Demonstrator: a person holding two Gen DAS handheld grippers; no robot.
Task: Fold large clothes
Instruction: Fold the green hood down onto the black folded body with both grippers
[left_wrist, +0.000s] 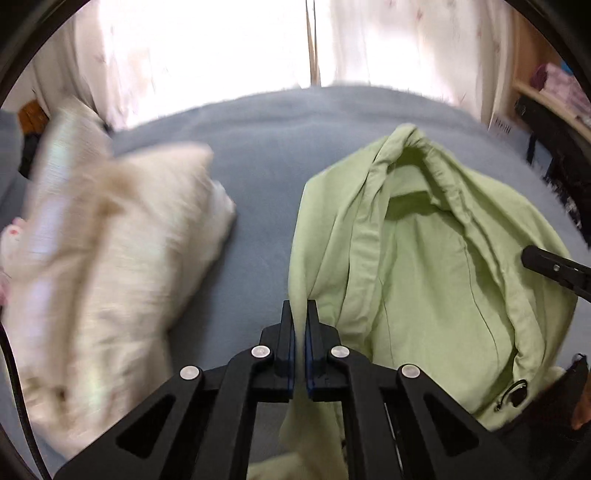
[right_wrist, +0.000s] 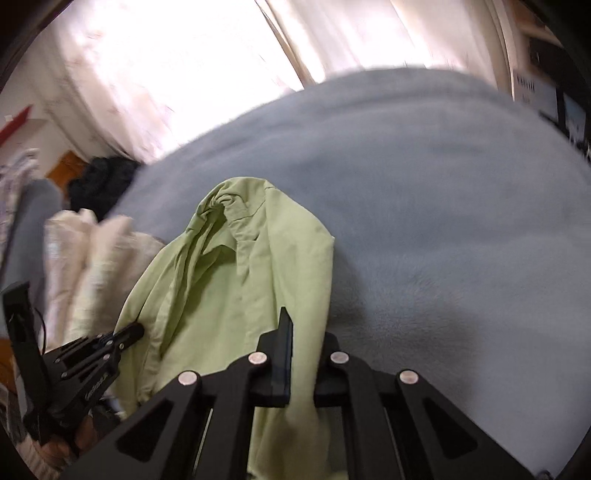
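Garment: we see a light green jacket lying crumpled on a grey-blue blanket, its hood end toward the window and its hem end toward us.
Left gripper: the left gripper is clenched on the jacket's left edge; we see a thin fold of green cloth running up between its 2 fingers, and more of it hanging below them.
Right gripper: the right gripper is clamped on the jacket's right edge; green fabric fills the gap and covers 1 finger, so we see only the other finger clearly.
Cross views: each gripper shows in the other's camera, the right gripper at the jacket's right side in the left wrist view, the left one at its left side in the right wrist view.
Neighbour: a cream garment lies on the blanket left of the jacket; it is blurred, and it seems just apart from the green cloth.
Background: bright curtains hang behind the bed.
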